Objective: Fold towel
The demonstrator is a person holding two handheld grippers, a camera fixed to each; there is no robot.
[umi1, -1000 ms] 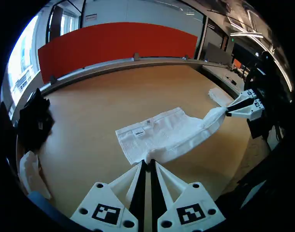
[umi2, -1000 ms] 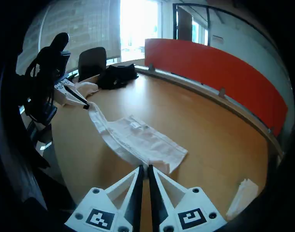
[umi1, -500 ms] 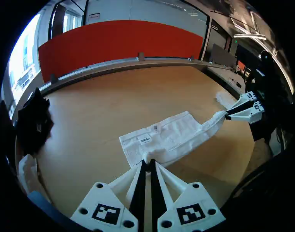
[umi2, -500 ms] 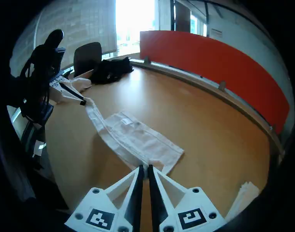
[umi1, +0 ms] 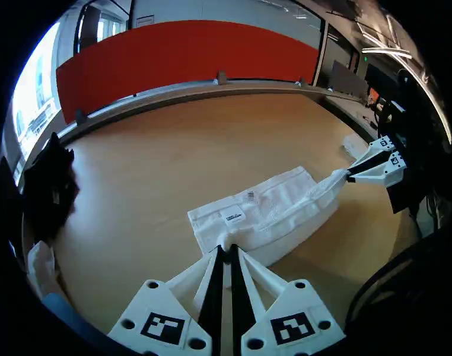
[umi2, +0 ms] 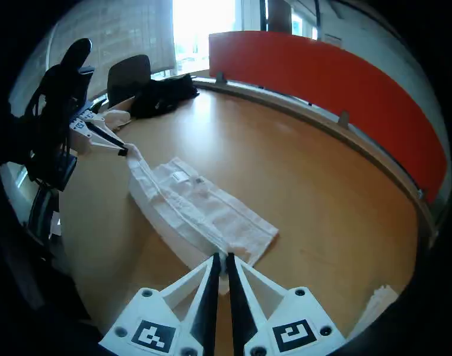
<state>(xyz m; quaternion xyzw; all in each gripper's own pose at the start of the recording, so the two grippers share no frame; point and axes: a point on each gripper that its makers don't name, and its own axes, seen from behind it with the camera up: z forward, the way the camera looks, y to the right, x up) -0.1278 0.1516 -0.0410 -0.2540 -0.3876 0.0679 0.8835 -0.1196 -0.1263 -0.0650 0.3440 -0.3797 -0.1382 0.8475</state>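
I see the white towel lying mid-frame on the wooden table, its near edge lifted. My left gripper is pinched closed on one corner, and my right gripper on the other.

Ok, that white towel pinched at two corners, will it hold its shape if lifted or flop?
Probably floppy: the towel drapes from the left claw and right claw down onto the table. Likely light, since two pinches carry its edge. It may drag easily across the smooth wood.

Views face each other, seemingly low, sharing the towel.
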